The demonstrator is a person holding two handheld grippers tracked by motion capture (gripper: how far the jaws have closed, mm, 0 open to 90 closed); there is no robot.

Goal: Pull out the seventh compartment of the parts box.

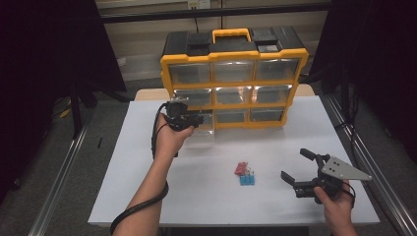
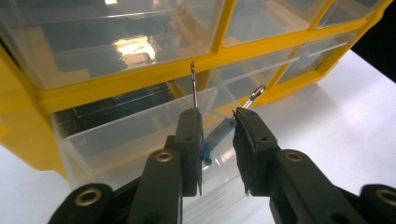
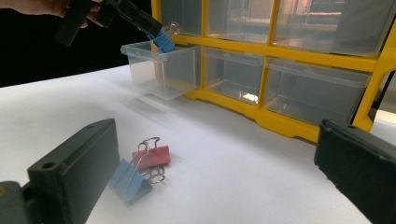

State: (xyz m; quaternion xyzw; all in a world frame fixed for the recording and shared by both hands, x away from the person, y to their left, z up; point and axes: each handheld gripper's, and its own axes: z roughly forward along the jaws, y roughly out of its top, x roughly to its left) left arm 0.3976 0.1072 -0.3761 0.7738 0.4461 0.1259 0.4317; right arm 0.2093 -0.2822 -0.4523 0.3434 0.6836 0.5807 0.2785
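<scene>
My left gripper (image 1: pixel 196 119) (image 2: pixel 217 116) is shut on a blue binder clip (image 2: pixel 217 137) (image 3: pixel 163 41), whose wire handles stick out past the jaws. It holds the clip above the near rim of a clear plastic drawer (image 1: pixel 204 135) (image 2: pixel 116 135) (image 3: pixel 161 70). The drawer is pulled out of the bottom-left slot of a yellow organizer (image 1: pixel 235 83). My right gripper (image 1: pixel 293 163) (image 3: pixel 215 135) stands open near the table's front right with nothing between its jaws. A pink clip (image 1: pixel 240 168) (image 3: pixel 152 156) and a blue clip (image 1: pixel 248 180) (image 3: pixel 128 179) lie on the table just left of it.
The white table (image 1: pixel 147 196) carries the organizer at its far edge, with the other clear drawers pushed in. A black cable (image 1: pixel 142 209) trails from the left gripper along the forearm. Dark floor and metal rails flank the table on both sides.
</scene>
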